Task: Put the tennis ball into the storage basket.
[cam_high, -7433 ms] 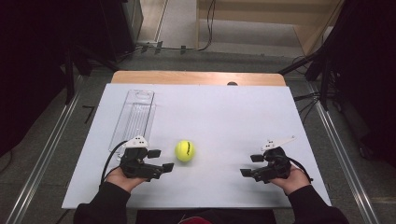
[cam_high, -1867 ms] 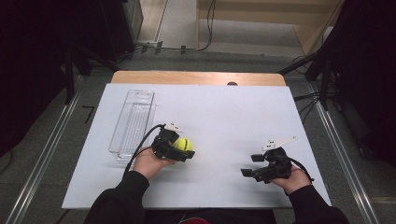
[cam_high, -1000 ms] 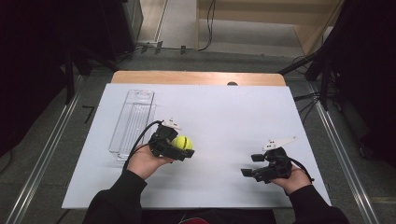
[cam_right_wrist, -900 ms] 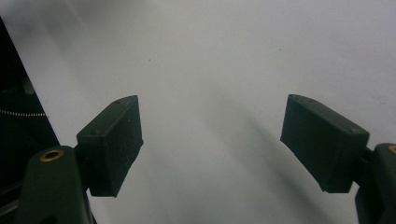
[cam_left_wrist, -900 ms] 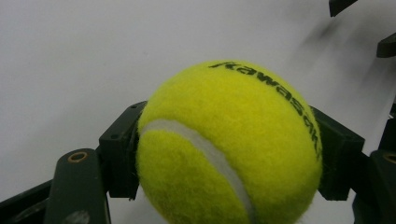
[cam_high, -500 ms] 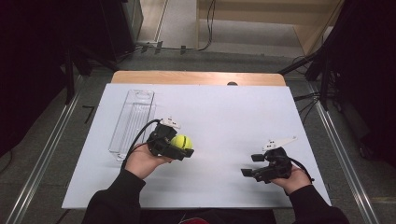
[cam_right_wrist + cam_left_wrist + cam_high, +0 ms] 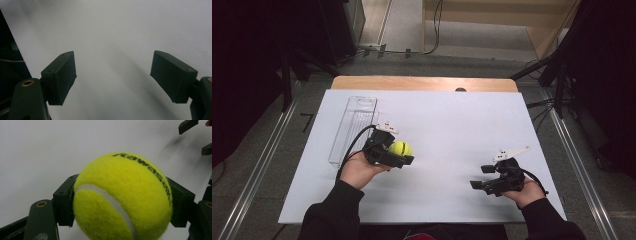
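Tennis ball (image 7: 400,148) sits pinched in the left claw (image 7: 398,154), its jaws pressed against both sides of the felt, at the left-middle of the white counter (image 7: 452,125). Judging by the grip, the pick-up is done and the carry is in hand; the clear plastic tray (image 7: 354,122) lies just beside to the left, so a short swing over its rim, then a release, seems called for. The right claw (image 7: 478,177) rests spread and empty near the counter's front right, well apart, leaving open room between.
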### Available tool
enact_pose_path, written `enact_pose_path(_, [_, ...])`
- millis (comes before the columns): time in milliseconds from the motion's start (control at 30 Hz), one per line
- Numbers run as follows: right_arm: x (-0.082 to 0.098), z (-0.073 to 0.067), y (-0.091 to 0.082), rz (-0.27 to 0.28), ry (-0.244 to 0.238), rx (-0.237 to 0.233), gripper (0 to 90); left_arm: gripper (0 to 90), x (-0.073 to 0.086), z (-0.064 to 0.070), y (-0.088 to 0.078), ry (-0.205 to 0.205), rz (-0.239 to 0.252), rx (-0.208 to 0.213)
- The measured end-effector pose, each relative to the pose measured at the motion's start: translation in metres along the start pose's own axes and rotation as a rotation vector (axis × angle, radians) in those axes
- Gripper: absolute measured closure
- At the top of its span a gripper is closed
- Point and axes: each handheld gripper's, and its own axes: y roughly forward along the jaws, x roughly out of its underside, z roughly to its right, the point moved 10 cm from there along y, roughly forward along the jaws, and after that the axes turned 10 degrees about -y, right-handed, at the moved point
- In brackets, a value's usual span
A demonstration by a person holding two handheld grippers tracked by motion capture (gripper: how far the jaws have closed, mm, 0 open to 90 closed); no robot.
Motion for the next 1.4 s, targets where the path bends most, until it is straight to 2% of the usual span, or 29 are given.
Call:
enact_pose_path(233, [0.0, 0.0, 0.0, -0.002, 0.0, -0.001, 18.5, 26.5, 0.0, -0.004, -0.005, 0.0, -0.007, -0.006])
enact_pose_path(633, [0.0, -0.001, 0.0, -0.002, 0.001, -0.002, 18.5, 26.5, 0.001, -0.02, -0.013, -0.027, -0.001, -0.035])
enact_pose_path(1400, [0.001, -0.001, 0.001, -0.004, -0.006, -0.003, 18.5, 26.5, 0.002, -0.04, -0.029, -0.078, 0.009, -0.066])
